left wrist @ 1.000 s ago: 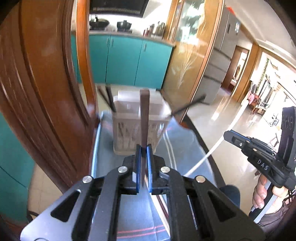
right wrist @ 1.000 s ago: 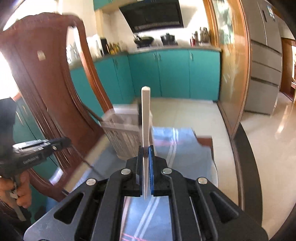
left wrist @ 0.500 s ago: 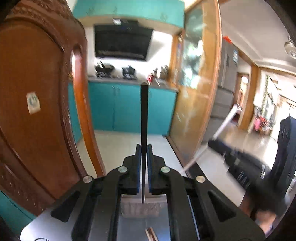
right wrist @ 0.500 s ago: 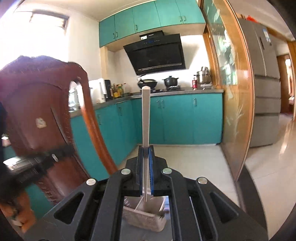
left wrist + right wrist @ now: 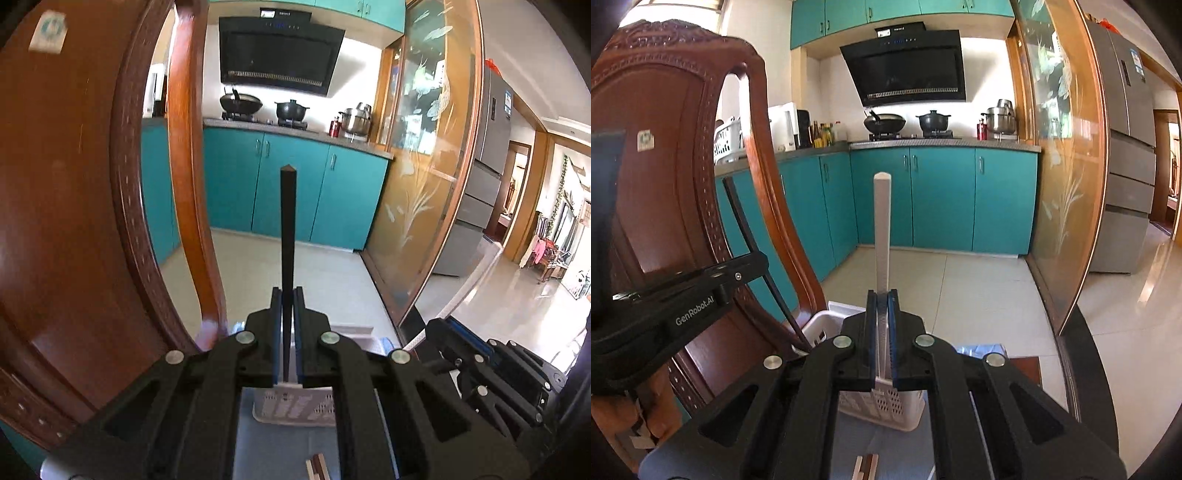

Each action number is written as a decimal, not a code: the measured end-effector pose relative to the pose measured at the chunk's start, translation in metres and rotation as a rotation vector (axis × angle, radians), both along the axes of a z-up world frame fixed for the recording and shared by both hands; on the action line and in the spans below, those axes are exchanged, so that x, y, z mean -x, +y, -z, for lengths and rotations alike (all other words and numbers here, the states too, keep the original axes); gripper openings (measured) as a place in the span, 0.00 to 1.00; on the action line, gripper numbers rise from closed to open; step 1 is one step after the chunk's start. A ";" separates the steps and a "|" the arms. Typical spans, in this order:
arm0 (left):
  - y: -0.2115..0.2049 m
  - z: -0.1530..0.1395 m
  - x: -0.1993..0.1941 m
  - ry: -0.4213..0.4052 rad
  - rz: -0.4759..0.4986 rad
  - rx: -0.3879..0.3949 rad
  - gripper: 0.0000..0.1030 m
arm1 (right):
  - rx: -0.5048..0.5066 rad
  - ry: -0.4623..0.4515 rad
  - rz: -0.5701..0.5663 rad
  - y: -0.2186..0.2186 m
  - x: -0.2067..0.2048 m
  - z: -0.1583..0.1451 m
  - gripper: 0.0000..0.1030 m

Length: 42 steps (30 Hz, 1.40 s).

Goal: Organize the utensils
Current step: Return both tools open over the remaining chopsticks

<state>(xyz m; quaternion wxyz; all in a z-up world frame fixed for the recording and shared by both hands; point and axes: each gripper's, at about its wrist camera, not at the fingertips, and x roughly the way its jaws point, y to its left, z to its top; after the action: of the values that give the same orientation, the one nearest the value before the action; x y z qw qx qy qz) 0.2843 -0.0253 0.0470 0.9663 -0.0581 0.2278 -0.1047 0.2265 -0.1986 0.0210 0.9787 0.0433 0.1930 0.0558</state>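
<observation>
- While both grippers are pointing toward the teal kitchen cabinets (image 5: pixel 942 199), each one is carrying a single chopstick standing up out of its jaws.
- The left gripper (image 5: pixel 288 295) is clamping its jaws shut on a black chopstick (image 5: pixel 287 229) — the stick is rising straight up in the left wrist view, its blunt end showing against the cabinet doors.
- The right gripper (image 5: pixel 882 295) is squeezing its jaws closed on a white chopstick (image 5: pixel 882 229), which is likewise standing upright in its own view.
- In the right wrist view the left gripper is appearing at the left edge, with the black chopstick slanting down toward the rim of the basket; whether its tip is touching the rim cannot be told.
- A white perforated utensil basket (image 5: pixel 886 406) is sitting on the bench (image 5: pixel 849 443) just beyond and below both sets of jaws, partly hidden behind the gripper bodies.
- The bench is wearing a blue-grey cloth, and a few more chopstick ends (image 5: pixel 866 467) — pale and brown — are lying on it at the near edge, apart from the basket.
- A carved wooden chair back (image 5: pixel 74 221) is filling the left side of both views, close beside the basket.
- The person's hand (image 5: pixel 657 417) is wrapping around the left gripper's handle at the lower left of the right wrist view.
</observation>
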 end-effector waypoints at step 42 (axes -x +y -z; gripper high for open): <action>-0.008 0.181 0.079 0.457 0.182 -0.103 0.32 | 0.014 0.640 -0.020 -0.005 0.052 0.203 0.37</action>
<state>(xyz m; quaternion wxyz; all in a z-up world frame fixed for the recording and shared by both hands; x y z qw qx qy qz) 0.2056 -0.0332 -0.1340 0.8780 -0.0102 0.4497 -0.1638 0.1745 -0.2035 -0.1823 0.8680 0.0501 0.4917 0.0477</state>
